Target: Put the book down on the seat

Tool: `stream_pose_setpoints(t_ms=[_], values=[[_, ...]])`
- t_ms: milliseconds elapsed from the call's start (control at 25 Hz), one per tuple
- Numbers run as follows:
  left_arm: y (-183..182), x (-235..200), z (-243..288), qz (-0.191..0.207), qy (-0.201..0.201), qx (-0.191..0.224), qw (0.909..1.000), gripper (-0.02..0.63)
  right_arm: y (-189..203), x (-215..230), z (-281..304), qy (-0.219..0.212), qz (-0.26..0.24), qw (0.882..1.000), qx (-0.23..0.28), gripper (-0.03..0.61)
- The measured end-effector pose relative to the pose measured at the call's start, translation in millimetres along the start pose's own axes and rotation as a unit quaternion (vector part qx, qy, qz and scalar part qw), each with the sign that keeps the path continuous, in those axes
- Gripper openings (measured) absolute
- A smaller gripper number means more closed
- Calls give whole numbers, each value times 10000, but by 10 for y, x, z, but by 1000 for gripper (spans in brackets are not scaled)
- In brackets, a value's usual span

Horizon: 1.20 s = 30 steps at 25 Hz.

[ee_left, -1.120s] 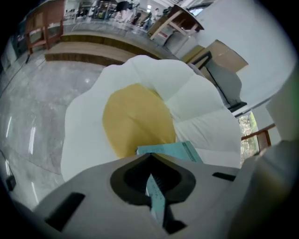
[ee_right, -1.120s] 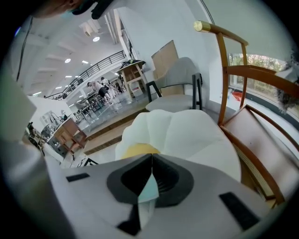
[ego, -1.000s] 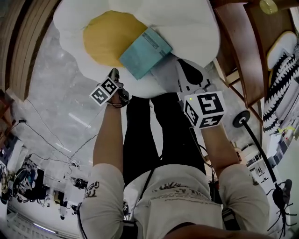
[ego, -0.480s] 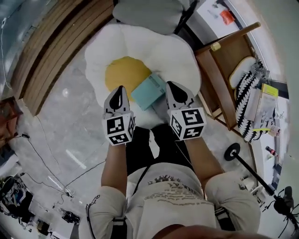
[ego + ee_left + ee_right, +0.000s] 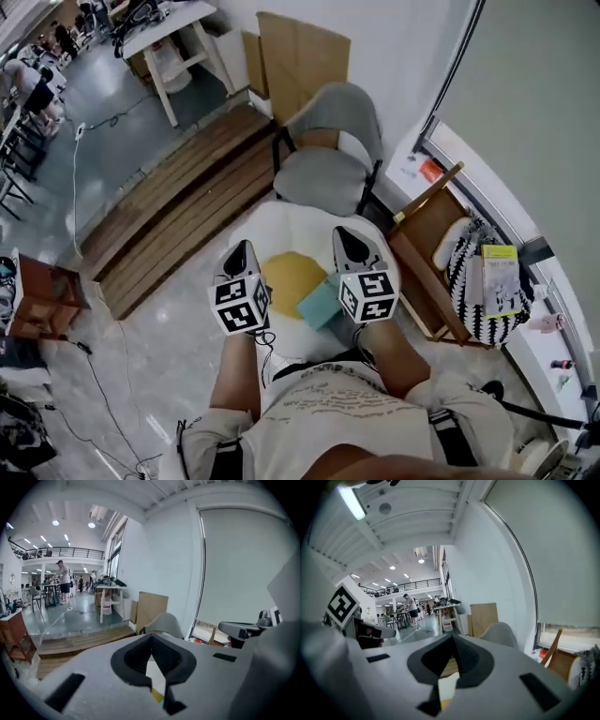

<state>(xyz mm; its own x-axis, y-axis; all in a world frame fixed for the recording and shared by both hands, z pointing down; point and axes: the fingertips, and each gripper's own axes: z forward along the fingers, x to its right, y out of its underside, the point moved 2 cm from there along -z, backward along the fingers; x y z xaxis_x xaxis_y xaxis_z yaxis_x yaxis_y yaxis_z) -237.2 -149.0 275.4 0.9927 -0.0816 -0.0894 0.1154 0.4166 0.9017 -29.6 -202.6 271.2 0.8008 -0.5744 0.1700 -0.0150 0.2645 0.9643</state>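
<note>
A teal book [image 5: 319, 305] lies flat on the white egg-shaped seat cushion [image 5: 295, 230], at the right edge of its yellow yolk [image 5: 289, 279]. My left gripper [image 5: 241, 251] is held up over the cushion's left side, left of the book and clear of it. On the book's other side my right gripper [image 5: 346, 237] hovers above its far right corner, holding nothing. In the left gripper view the jaws [image 5: 151, 637] meet at a point, shut and empty. The right gripper view shows its jaws [image 5: 453, 637] shut the same way.
A grey chair [image 5: 328, 169] stands just behind the cushion, with cardboard sheets [image 5: 300, 56] against the wall. Wooden planks [image 5: 178, 211] lie to the left, and a wooden frame [image 5: 427, 272] with a striped cushion [image 5: 473, 281] is to the right. Cables [image 5: 94, 375] run across the floor.
Both grippers have come up and away from the book, side by side. The head view has lifted and now takes in much more of the room. The book stays on the cushion.
</note>
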Motion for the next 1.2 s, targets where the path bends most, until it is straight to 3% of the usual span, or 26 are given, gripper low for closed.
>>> stream_pose_setpoints(t_ms=[160,360,680,840,1200], values=[[-704,72,-186,186,41,600,9980,20,-651,-104,41,-28,-229,9981,575,28],[-1118,250,-461,389,140,1117,9929,20,-1178,-275,1,-94,-450,9928,1108,28],[-1241,396,-469,457,142,1298,9904,20,-1350,-121,-54,34,-618,9907,1214,26],[-1190,420,-403,678,61,1234,9900,20,-1338,8,-86,158,-540,9911,1205,26],[-1186,487,-347,542,214,1218,9908,20,-1302,85,-142,209,-541,9918,1140,26]])
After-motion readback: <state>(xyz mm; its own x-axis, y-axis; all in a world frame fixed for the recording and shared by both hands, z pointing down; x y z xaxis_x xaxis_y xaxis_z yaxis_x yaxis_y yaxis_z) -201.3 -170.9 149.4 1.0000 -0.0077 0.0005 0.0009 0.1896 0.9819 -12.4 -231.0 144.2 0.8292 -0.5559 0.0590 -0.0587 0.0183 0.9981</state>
